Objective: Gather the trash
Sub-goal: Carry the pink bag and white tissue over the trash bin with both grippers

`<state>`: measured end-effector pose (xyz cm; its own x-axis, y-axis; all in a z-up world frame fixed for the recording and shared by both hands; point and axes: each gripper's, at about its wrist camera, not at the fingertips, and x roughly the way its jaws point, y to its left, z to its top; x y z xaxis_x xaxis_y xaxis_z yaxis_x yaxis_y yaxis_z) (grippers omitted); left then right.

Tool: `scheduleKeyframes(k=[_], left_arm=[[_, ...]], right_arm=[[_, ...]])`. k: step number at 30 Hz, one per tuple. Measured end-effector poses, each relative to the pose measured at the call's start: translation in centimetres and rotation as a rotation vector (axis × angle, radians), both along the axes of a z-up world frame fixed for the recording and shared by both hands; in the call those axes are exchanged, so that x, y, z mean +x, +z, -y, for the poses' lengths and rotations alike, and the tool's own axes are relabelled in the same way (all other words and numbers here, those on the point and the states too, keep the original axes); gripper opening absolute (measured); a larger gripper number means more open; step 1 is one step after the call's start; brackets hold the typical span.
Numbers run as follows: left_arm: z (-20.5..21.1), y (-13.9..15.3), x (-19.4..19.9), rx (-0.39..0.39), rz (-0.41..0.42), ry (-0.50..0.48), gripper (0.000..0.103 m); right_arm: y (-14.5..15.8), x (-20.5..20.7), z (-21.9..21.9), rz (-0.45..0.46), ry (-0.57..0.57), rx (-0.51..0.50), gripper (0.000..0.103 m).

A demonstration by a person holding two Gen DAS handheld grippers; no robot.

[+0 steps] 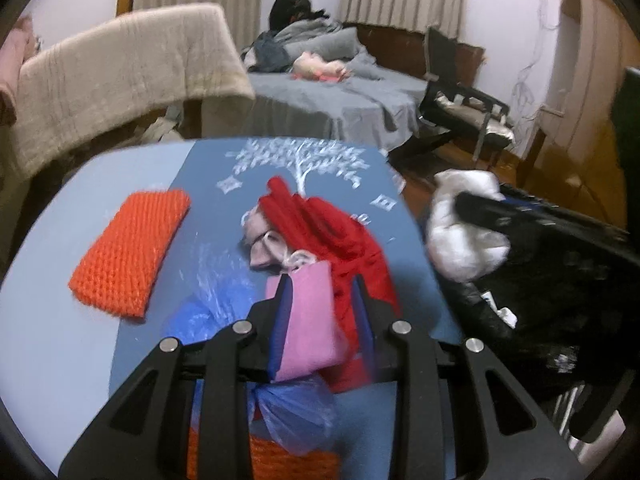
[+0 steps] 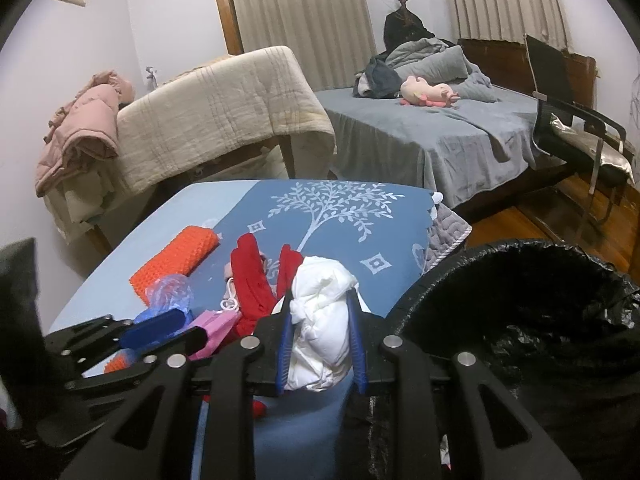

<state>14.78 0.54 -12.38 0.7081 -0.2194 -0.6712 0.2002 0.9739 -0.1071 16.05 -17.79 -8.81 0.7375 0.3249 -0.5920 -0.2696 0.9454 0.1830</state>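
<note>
My left gripper [image 1: 322, 290] is low over the blue tablecloth [image 1: 320, 160], open around a pink mask [image 1: 308, 312] and the edge of a red cloth [image 1: 320, 220]. Both lie on the cloth, and I see no pad pressing on them. An orange net sleeve [image 1: 128, 252] and a blue plastic bag [image 1: 208, 312] lie to its left. My right gripper [image 2: 320, 296] is shut on a crumpled white wad [image 2: 320, 320], just left of the black-lined trash bin [image 2: 520, 320]. From that side the left gripper [image 2: 196, 324] shows with the pink mask [image 2: 216, 328] at its tips.
A second orange net [image 1: 280, 460] lies under the left gripper's body. Behind the table stand a beige quilt-draped piece of furniture [image 2: 220, 112], a grey bed [image 2: 440, 128] with clothes and a plush toy, and a black chair [image 2: 572, 128] on the wooden floor.
</note>
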Motion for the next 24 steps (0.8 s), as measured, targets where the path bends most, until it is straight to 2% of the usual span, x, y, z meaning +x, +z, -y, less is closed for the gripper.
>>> scheduleKeyframes(k=[6, 8, 12, 16, 24], left_arm=[[0.1, -1.4, 1.3, 0.023, -0.032, 0.011, 0.028], [0.3, -1.7, 1.5, 0.025, -0.04, -0.001, 0.017], [0.5, -2.0, 1.6, 0.029, -0.047, -0.001, 0.007], [0.1, -0.8, 1.2, 0.004, -0.01, 0.01, 0.004], [0.9, 4.2, -0.2, -0.05, 0.114, -0.014, 0.003]], right_arm=[[-0.4, 0.3, 0.2, -0.014, -0.004, 0.0, 0.024], [-0.5, 0.3, 0.1, -0.016, -0.003, -0.003, 0.024], [-0.4, 0.3, 0.1, -0.012, -0.005, -0.003, 0.024], [-0.1, 0.2, 0.3, 0.001, -0.012, 0.001, 0.024], [2.1, -0.7, 1.5, 0.056, -0.026, 0.015, 0.024]])
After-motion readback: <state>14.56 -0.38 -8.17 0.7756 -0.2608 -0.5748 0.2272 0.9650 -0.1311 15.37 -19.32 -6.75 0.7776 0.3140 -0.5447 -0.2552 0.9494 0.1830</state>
